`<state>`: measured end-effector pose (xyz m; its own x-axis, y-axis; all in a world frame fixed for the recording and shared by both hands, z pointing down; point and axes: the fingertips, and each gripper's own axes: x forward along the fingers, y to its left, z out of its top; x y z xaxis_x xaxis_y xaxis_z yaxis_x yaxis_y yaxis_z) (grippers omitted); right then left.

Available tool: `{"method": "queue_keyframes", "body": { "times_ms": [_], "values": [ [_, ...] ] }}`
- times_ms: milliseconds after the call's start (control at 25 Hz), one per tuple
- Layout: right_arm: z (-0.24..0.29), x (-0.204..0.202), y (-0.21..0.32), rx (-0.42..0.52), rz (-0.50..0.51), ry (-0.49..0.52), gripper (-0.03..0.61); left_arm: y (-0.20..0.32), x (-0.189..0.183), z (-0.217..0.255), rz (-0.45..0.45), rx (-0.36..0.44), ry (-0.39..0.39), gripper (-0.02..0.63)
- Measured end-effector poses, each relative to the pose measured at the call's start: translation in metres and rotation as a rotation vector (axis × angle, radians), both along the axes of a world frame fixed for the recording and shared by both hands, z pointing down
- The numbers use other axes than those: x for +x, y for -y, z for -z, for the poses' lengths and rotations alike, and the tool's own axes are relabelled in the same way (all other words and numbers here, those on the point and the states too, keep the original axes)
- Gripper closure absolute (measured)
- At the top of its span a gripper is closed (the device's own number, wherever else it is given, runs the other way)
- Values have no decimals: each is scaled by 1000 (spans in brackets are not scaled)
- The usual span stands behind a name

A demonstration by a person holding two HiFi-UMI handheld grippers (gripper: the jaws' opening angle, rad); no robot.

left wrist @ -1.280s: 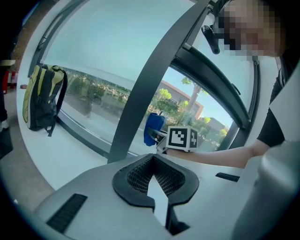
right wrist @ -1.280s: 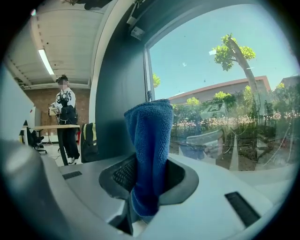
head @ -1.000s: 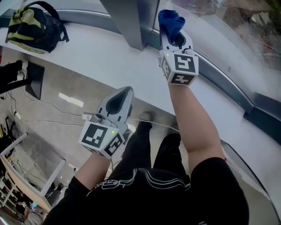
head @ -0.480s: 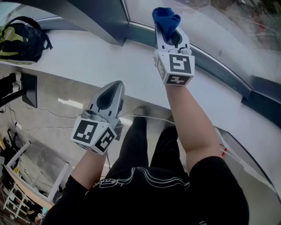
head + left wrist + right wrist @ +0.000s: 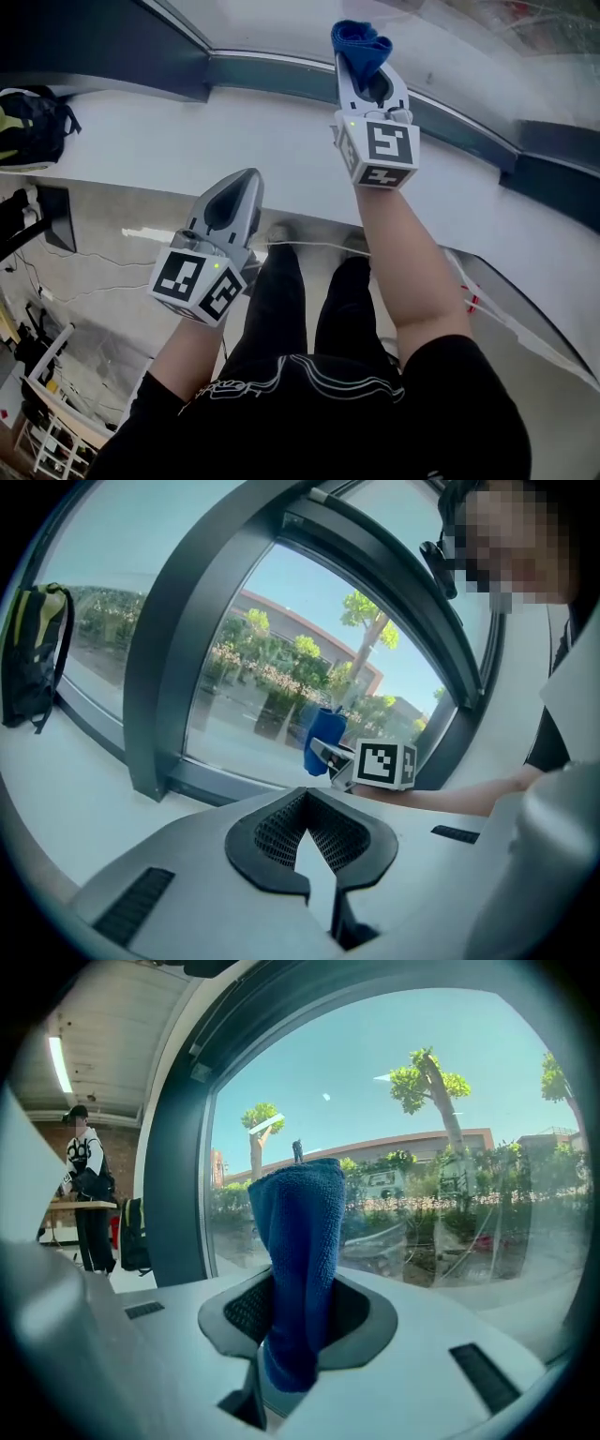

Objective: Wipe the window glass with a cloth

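Observation:
My right gripper (image 5: 367,67) is shut on a blue cloth (image 5: 361,44), held up close to the window glass (image 5: 450,37) above the white sill (image 5: 281,141). In the right gripper view the blue cloth (image 5: 302,1260) stands upright between the jaws, with the window glass (image 5: 441,1147) just beyond it. My left gripper (image 5: 234,192) hangs lower, over the sill's front edge, shut with nothing in it. The left gripper view shows its jaws closed, and past them the right gripper (image 5: 328,755) with the cloth (image 5: 323,741) near the glass.
A dark window frame post (image 5: 164,667) stands left of the pane. A black and yellow backpack (image 5: 23,127) lies on the sill at far left. A person (image 5: 86,1194) stands by a table inside the room. A white cable (image 5: 319,246) runs across the floor below.
The view has swung so the window frame and backpack slid leftward. Both grippers keep nearly the same places in view, the right one still holding the cloth near the glass.

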<state>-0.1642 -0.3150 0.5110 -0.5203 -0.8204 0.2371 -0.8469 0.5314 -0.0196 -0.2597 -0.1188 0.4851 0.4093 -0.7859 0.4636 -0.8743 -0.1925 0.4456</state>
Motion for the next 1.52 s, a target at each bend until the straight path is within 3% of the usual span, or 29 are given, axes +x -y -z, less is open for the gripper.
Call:
{"method": "queue_keyframes", "body": {
  "times_ms": [720,1120,1520],
  "values": [
    [10,250,2,3,-214,-10,485,18,190,6,-154,17,2,611],
    [3,366,0,-27,-345,5,485,28,273,8,-211,22,2,611],
    [-4,457,2,-38,-452,19,485,35,333,1,-269,14,9,611]
  ]
}}
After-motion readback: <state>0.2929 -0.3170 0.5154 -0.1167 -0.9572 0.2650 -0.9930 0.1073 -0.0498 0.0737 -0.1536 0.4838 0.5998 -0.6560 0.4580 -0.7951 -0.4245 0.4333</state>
